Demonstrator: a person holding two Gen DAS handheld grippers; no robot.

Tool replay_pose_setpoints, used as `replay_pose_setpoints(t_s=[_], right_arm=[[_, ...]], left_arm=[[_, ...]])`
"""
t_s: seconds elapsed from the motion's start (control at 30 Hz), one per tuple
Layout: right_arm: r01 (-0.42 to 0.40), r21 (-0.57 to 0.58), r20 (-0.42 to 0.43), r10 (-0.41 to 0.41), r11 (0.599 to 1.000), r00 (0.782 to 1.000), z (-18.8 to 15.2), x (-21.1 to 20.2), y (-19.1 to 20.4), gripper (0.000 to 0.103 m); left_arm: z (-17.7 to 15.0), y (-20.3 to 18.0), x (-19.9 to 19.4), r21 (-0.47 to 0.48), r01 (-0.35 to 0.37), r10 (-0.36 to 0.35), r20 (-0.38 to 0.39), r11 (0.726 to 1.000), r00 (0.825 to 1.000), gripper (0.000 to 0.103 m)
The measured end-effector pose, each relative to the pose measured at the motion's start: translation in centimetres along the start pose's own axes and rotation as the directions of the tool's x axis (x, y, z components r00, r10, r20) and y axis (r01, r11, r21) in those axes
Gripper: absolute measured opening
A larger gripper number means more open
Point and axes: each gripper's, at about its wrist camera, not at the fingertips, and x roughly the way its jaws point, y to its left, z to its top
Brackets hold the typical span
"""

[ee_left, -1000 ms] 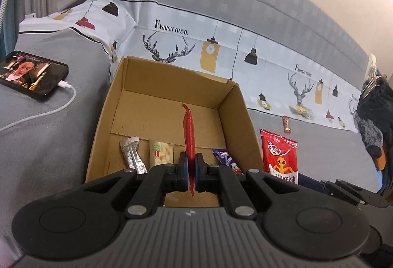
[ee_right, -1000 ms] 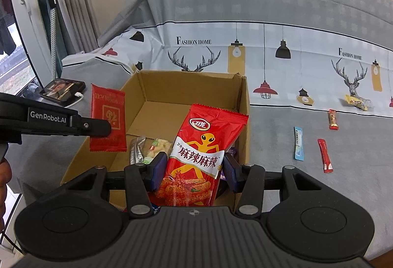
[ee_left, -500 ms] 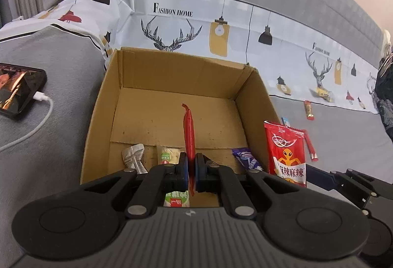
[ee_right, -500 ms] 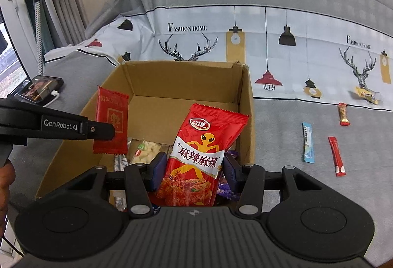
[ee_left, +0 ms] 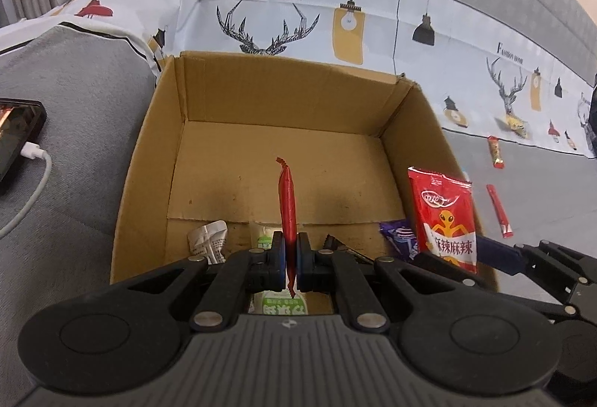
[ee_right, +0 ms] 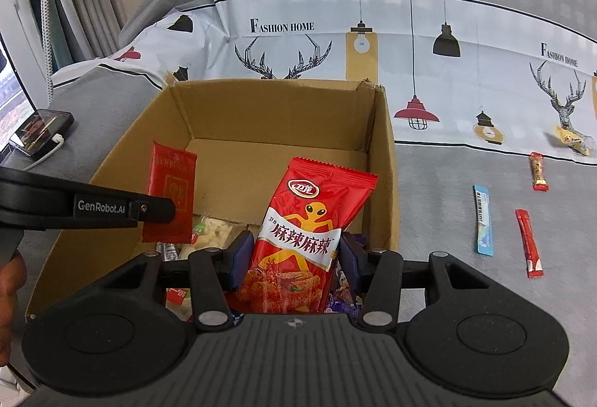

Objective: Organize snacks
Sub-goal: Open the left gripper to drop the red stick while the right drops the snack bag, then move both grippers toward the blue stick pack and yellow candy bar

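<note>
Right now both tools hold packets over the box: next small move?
Probably open the right tool and drop the red alien snack bag: it already hangs inside the cardboard box, above loose snacks. The left tool, clamped on the flat red packet, can follow.

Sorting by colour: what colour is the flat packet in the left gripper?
Red packet, clearest in the right wrist view.

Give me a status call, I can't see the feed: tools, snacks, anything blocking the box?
Left tool shut on flat red packet. Right tool shut on red alien bag. Both over cardboard box, path clear.
</note>
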Motion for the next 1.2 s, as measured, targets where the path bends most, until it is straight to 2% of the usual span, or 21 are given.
replay_pose_setpoints(t_s=[0.2, 0.23, 0.27, 0.3, 0.33, 0.37, 0.43, 0.6, 0.7, 0.8, 0.97, 1.2], right_arm=[[-0.016, 0.034, -0.007, 0.016, 0.999, 1.0, 0.3, 1.0, -0.6, 0.055], [-0.02, 0.055, -0.005, 0.021, 0.998, 1.0, 0.5, 1.1, -0.8, 0.063], [-0.016, 0.07, -0.001, 0.016, 0.997, 1.0, 0.6, 1.0, -1.0, 0.071], [-0.003, 0.078, 0.007, 0.002, 0.997, 1.0, 0.7, 0.9, -1.2, 0.088], [0.012, 0.08, 0.025, -0.014, 0.997, 1.0, 0.8, 0.6, -1.3, 0.092], [0.024, 0.074, 0.044, -0.028, 0.997, 0.999, 0.8, 0.1, -1.3, 0.092], [0.043, 0.051, 0.065, -0.047, 0.998, 0.997, 0.7, -0.8, -1.5, 0.093], [0.083, 0.07, 0.084, -0.089, 0.994, 0.992, 0.0, -3.8, -2.3, 0.094], [0.1, 0.101, 0.104, -0.111, 0.99, 0.988, -0.3, -6.3, -2.8, 0.094], [0.118, 0.119, 0.133, -0.134, 0.986, 0.982, -0.6, -9.2, -3.3, 0.094], [0.143, 0.153, 0.205, -0.172, 0.978, 0.964, -0.9, -13.8, -3.9, 0.094], [0.141, 0.19, 0.253, -0.187, 0.972, 0.949, -2.3, -17.7, -4.3, 0.094]], left_arm=[[0.2, 0.2, 1.5, -0.003, -0.027, 0.027, -0.041, 1.0, 0.999, 0.006], [0.3, 0.3, 1.6, -0.006, -0.041, 0.041, -0.049, 0.999, 0.998, 0.014], [0.4, 0.4, 1.8, -0.014, -0.048, 0.047, -0.06, 0.999, 0.997, 0.027], [0.5, 0.5, 1.9, -0.024, -0.058, 0.056, -0.073, 0.998, 0.996, 0.071], [0.5, 0.6, 1.9, -0.034, -0.074, 0.071, -0.082, 0.997, 0.994, 0.102], [0.4, 0.6, 1.6, -0.042, -0.107, 0.104, -0.066, 0.993, 0.992, 0.102], [0.2, 0.5, 0.7, -0.009, -0.115, 0.115, -0.021, 0.993, 0.993, 0.103], [-0.3, -0.4, -1.8, 0.03, -0.113, 0.115, -0.078, 0.993, 0.99, 0.103], [-0.3, -1.3, -5.1, 0.056, -0.13, 0.136, -0.115, 0.99, 0.984, 0.103], [0.4, -2.6, -9.7, 0.084, -0.096, 0.108, -0.149, 0.992, 0.983, 0.103], [1.4, -4.4, -19.9, 0.103, -0.064, 0.067, -0.028, 0.993, 0.997, 0.103], [2.1, -6.2, -29.8, 0.043, 0.002, -0.004, 0.042, 0.999, 0.999, 0.103]])
